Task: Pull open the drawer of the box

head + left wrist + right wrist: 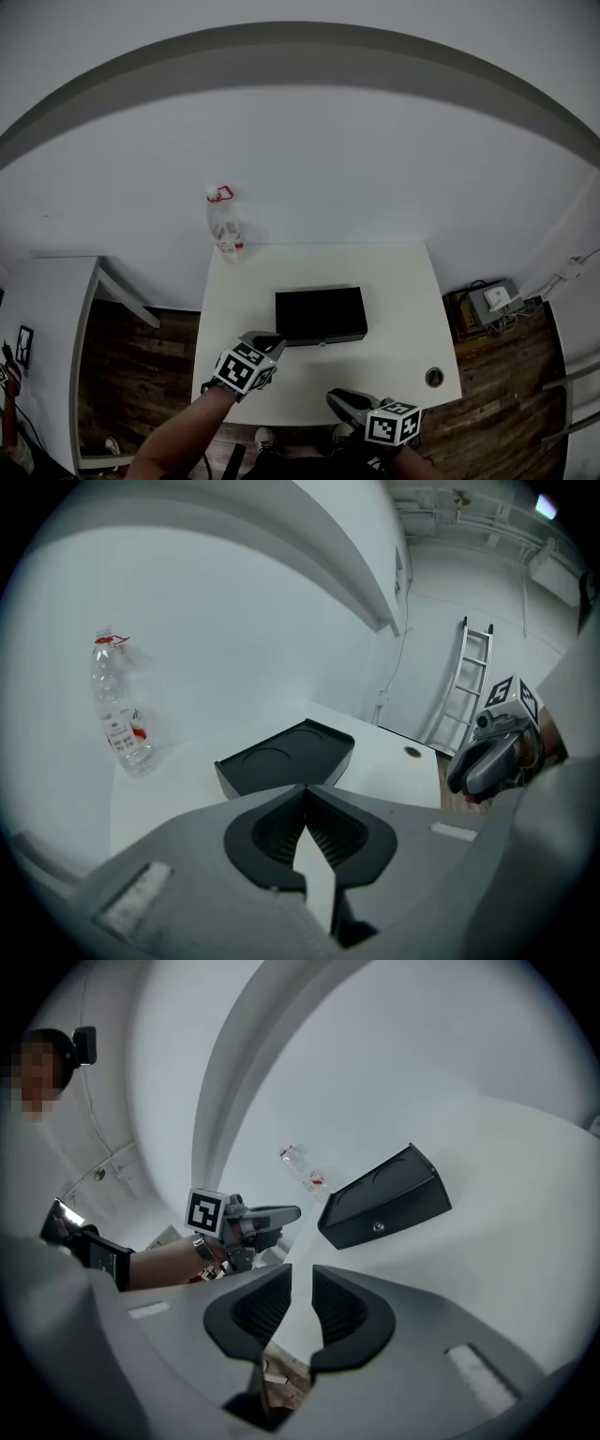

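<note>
Bare workroom, sparsely fitted: plain white walls [309,141], dark wood-plank floor [141,366], small white rectangular table [412,309], silver metal ladder [466,682], loose floor cables [514,314].

The box [320,315] is plain black on a white table [403,309]. The bottle [224,225] is clear, with a red cap ring and red on its label. The floor [141,375] is dark brown wood grain. The left gripper [270,340] and right gripper [339,400] are grey (each marked with black-and-white squares).
</note>
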`<action>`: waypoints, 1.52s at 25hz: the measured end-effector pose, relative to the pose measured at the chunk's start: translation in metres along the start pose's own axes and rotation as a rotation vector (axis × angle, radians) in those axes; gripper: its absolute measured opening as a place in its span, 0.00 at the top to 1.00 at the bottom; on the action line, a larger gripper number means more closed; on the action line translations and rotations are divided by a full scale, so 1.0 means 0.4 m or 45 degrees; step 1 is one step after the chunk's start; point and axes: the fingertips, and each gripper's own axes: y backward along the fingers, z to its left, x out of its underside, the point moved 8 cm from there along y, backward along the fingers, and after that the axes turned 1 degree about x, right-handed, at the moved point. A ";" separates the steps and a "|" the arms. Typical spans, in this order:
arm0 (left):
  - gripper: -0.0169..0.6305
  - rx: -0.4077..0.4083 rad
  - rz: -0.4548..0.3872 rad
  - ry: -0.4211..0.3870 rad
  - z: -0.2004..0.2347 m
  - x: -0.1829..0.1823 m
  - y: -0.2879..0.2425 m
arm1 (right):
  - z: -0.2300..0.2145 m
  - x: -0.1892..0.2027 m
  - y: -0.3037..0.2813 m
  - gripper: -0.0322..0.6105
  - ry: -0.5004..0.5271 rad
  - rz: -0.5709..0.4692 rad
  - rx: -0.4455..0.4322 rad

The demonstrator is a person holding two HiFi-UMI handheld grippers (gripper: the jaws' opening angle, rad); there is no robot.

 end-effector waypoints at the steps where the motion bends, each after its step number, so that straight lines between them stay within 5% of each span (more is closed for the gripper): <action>1: 0.97 -0.004 0.016 -0.014 0.007 -0.004 -0.015 | -0.006 -0.004 -0.006 0.84 0.000 0.000 0.016; 10: 0.97 -0.068 0.154 -0.147 0.081 -0.007 -0.127 | -0.082 -0.040 -0.104 0.79 0.011 0.059 0.199; 19: 0.97 -0.057 0.189 -0.118 0.099 0.014 -0.172 | -0.176 -0.081 -0.208 0.75 0.063 0.173 0.455; 38: 0.97 0.061 0.188 -0.123 0.095 -0.005 -0.201 | -0.241 -0.127 -0.305 0.73 0.067 0.246 0.539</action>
